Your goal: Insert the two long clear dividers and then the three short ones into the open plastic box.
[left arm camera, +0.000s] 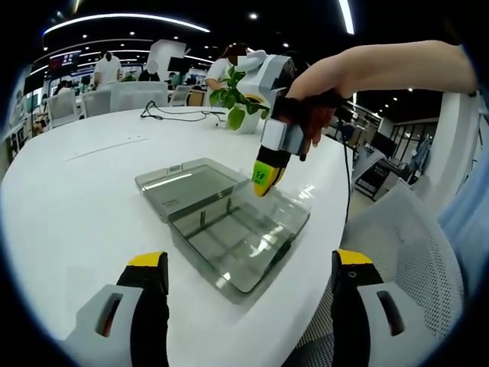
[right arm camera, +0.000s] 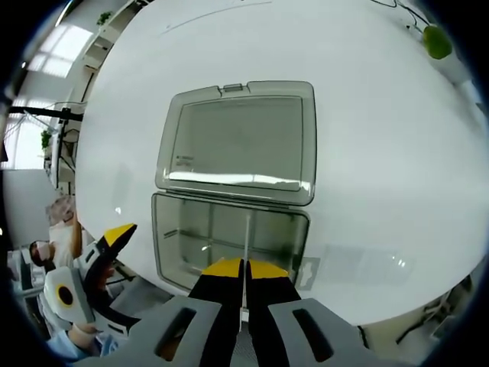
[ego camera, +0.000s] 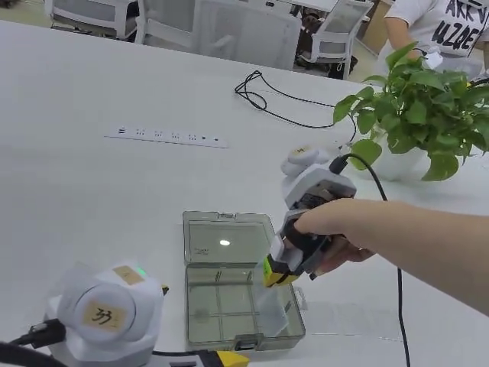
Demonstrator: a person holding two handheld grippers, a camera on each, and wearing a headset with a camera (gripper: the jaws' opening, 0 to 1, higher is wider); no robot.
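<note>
The right hand holds the right gripper from above. The bare arm reaches in from the right side of the plastic box. This gripper points down over the right part of the box. Its two jaws are pressed together on a thin clear divider. The left gripper sits low by the near left corner of the box and points at it. Its jaws are wide apart.

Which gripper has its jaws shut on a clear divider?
The right gripper, above the open box: its jaws pinch a clear divider, while the left gripper has jaws wide apart, empty.
</note>
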